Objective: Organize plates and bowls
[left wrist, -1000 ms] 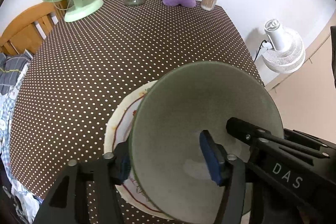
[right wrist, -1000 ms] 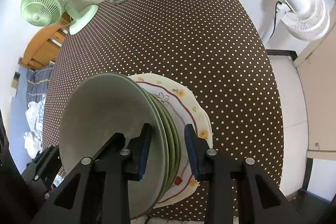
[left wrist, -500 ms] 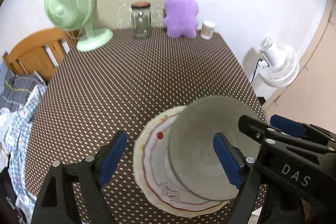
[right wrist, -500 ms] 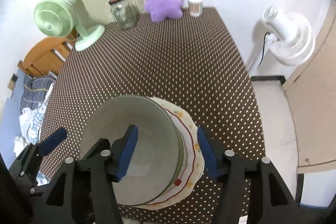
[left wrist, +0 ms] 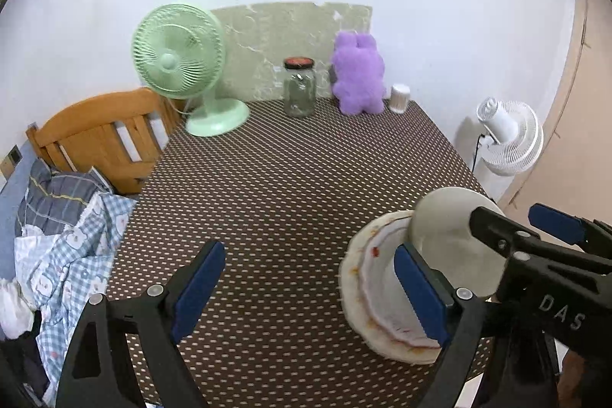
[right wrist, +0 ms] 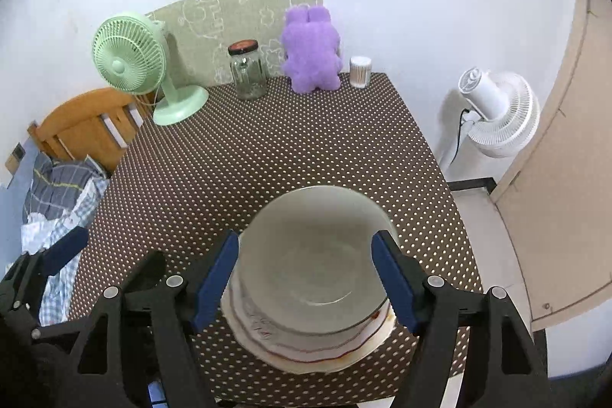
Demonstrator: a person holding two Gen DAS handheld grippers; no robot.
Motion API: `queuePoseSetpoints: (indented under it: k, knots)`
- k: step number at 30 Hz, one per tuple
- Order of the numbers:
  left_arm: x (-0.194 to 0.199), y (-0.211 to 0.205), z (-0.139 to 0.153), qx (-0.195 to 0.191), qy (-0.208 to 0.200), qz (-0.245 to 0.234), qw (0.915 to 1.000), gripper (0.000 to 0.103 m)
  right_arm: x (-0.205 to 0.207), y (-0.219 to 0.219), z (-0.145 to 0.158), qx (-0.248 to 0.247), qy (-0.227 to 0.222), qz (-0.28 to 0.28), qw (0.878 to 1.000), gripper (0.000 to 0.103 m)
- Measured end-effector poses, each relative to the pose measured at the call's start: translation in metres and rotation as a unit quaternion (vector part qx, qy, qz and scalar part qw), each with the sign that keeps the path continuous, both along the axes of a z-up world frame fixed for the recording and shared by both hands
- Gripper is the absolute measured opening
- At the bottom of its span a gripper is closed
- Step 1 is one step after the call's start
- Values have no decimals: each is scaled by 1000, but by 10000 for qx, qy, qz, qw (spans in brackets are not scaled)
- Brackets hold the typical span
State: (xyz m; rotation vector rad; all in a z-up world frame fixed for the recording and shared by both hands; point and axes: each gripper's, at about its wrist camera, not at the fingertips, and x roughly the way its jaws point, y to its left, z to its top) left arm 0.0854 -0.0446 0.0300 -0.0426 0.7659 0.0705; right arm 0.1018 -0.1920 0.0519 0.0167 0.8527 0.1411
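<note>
A grey-green bowl sits upright on a stack whose lowest piece is a white plate with a red-lined rim, near the table's front right edge. My right gripper hovers above the stack. Its jaws are opening, and the blue pads flank the bowl in the picture without touching it. My left gripper hangs to the left of the stack over bare tablecloth, jaws also opening, nothing between them. In the left wrist view the bowl and plate lie partly behind the right finger.
A brown polka-dot tablecloth covers the table. At its far edge stand a green fan, a glass jar, a purple plush and a small white container. A wooden chair with clothes stands left, a white floor fan right.
Both grippers let go of the bowl's rim, opened wide and drew back and up. The bowl stays on the plate stack. The left gripper shifted to the left of it.
</note>
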Motion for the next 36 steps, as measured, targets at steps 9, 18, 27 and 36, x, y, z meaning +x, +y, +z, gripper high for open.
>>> queuePoseSetpoints:
  k: [9, 18, 27, 36]
  knots:
    - [-32, 47, -8, 165, -243, -69, 9995, 92, -41, 35, -10, 6, -320, -201, 9993, 75]
    - [-64, 64, -27, 90, -517, 239, 9983, 97, -67, 53, -34, -70, -623, 108, 9980, 75]
    - [-97, 53, -36, 10, -680, 435, 9967, 99, -97, 35, -45, 59, -715, 158, 9973, 79]
    - [-119, 42, -41, 97, -748, 474, 9960, 99, -122, 19, -52, 122, -762, 148, 9969, 80]
